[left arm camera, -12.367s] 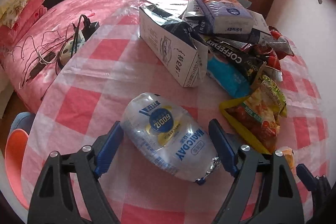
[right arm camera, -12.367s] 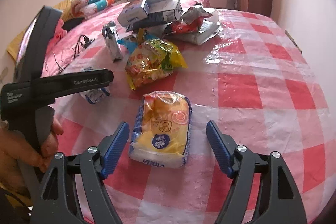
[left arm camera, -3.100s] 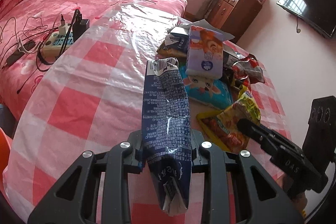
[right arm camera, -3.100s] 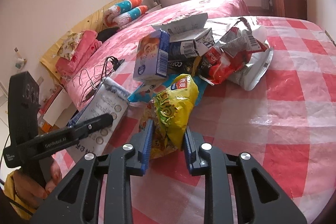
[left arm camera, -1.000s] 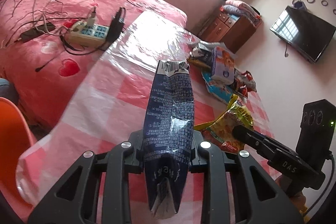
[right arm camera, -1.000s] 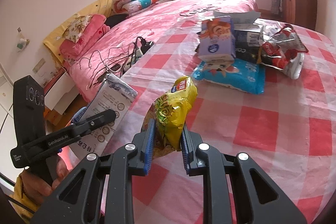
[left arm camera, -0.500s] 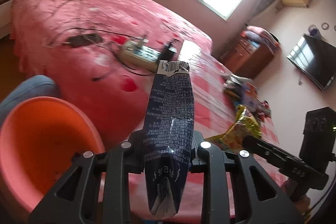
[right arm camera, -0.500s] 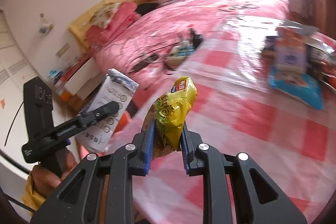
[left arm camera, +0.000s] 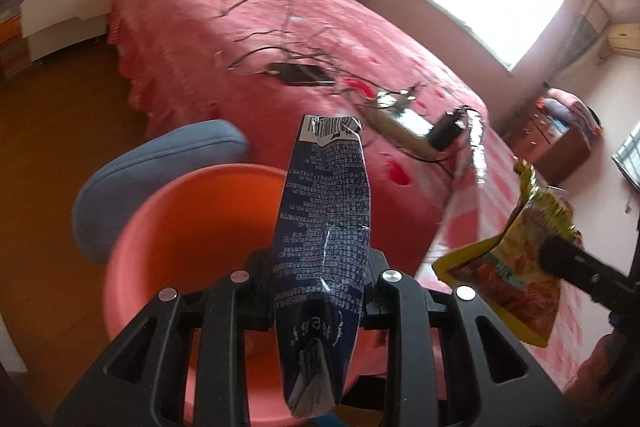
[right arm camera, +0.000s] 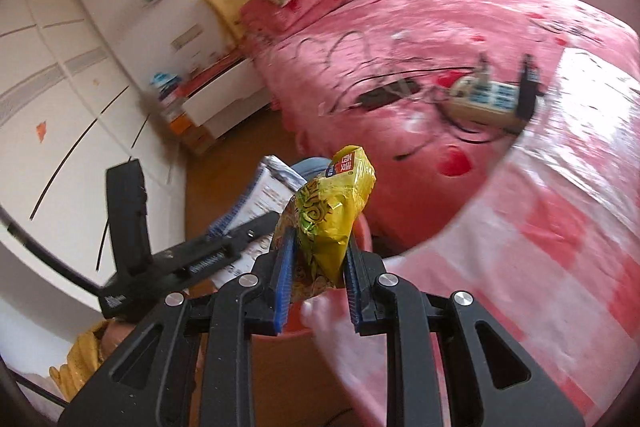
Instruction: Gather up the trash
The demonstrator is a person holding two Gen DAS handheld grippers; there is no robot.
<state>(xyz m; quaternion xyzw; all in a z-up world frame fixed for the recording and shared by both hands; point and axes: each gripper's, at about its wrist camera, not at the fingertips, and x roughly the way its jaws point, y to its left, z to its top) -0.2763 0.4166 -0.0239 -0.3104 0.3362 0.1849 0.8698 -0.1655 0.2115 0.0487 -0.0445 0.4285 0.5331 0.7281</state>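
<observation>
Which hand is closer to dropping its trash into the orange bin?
Probably the left. Its tongs hold the dark blue carton right over the orange bin. The right tongs grip the yellow snack bag with only the bin's edge beneath.

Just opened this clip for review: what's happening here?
A person with a gripper in each hand is clearing snack wrappers. The left gripper is shut on a dark blue packet, held over an orange bin beside the bed. The right gripper is shut on a yellow snack bag near the bin. Neither piece has been dropped yet.
</observation>
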